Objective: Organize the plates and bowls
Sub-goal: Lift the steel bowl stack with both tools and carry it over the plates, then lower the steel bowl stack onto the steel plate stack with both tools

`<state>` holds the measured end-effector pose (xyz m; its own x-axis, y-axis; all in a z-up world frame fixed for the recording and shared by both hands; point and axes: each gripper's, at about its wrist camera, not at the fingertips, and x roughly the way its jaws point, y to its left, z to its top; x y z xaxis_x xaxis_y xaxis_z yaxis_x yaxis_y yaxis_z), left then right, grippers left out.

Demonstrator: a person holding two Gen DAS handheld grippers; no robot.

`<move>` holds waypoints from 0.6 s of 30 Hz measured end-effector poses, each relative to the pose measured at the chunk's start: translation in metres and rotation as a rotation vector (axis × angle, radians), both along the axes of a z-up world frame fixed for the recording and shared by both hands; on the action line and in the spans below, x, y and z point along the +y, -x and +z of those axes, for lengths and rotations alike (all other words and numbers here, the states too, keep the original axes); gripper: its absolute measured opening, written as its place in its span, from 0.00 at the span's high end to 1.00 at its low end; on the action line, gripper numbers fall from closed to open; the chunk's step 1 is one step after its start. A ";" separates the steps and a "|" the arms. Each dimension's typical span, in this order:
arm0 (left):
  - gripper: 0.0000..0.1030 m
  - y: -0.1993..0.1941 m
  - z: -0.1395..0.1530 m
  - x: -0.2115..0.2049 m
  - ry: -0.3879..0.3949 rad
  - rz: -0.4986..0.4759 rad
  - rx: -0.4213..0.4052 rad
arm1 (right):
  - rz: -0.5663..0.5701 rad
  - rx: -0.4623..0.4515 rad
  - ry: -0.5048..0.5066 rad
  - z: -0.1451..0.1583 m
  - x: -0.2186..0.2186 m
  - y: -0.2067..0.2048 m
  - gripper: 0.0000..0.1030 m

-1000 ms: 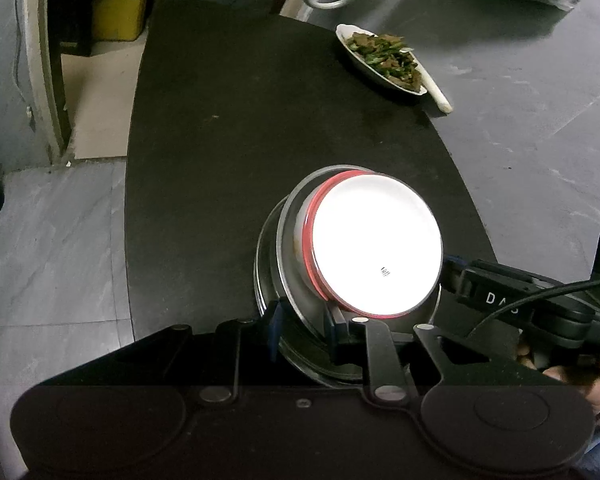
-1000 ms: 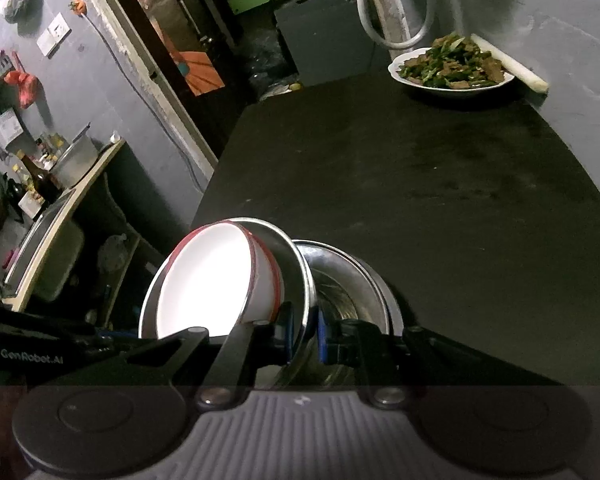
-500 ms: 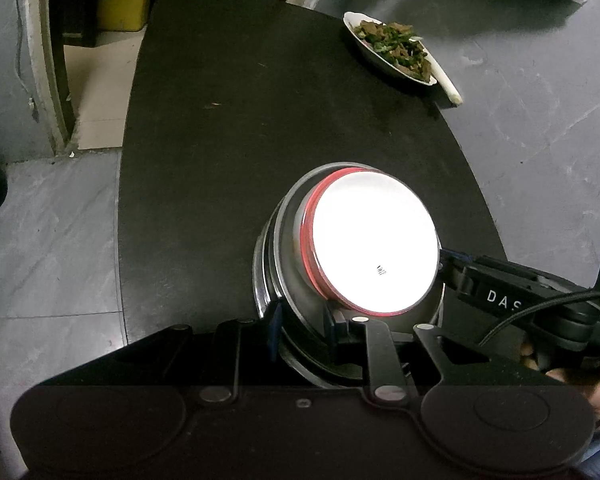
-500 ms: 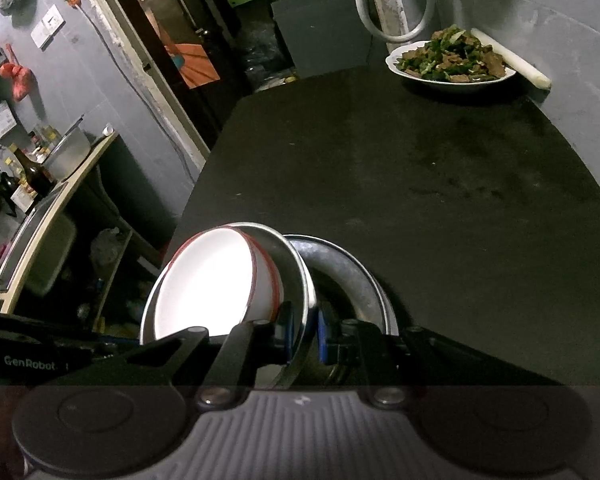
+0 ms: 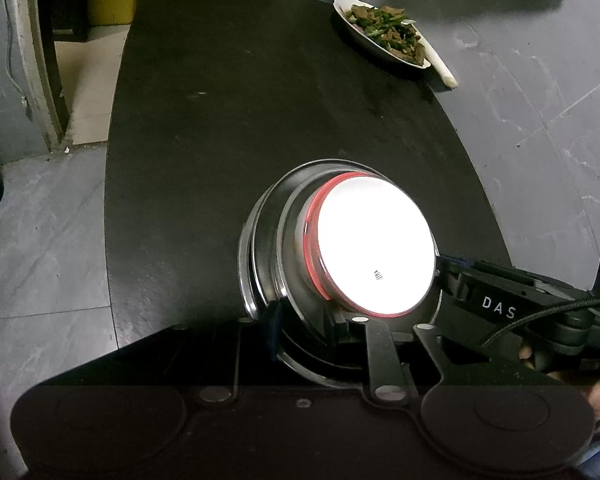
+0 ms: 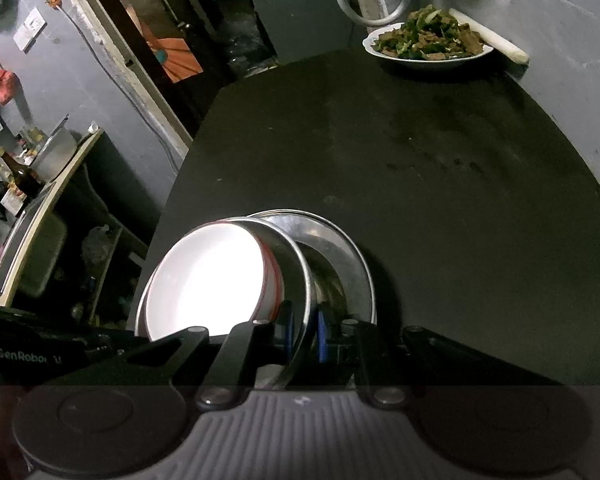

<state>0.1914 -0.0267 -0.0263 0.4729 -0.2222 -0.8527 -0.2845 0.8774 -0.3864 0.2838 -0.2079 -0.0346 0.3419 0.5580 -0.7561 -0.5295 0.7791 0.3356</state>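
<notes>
At the near edge of the dark table (image 6: 439,168) sits a nested stack: a wide steel basin (image 6: 341,252) on the table, a smaller steel bowl (image 6: 294,264) tilted inside it, and a white bowl with a red band (image 6: 212,276) resting in that one. The right gripper (image 6: 301,334) has its jaws fully closed on the near rim of the tilted steel bowl, one blue pad on each side of the thin wall. The left gripper (image 5: 303,320) is open only a little, and its jaws straddle the near-left edge of the stack; they appear to pinch the steel rims there, though which layer they bear on I cannot tell. The steel pieces look light, stiff and slick, so a pinch on the bare rim could slide or let the bowl pivot; the white bowl seems ceramic or enamel, heavier and liable to chip, and it lies loose, so any further tilt could tip it out. The rims are the only real hold, best taken on opposite sides. Far right stands a plate of cooked food (image 6: 427,42), well apart.
</notes>
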 end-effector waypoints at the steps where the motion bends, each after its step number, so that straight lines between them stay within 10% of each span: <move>1: 0.77 -0.001 0.000 0.000 0.000 0.001 -0.001 | 0.000 0.001 0.001 0.000 0.000 0.000 0.87; 18: 0.79 -0.004 0.001 -0.002 -0.019 0.001 -0.007 | -0.025 -0.009 0.005 0.002 -0.001 -0.003 0.87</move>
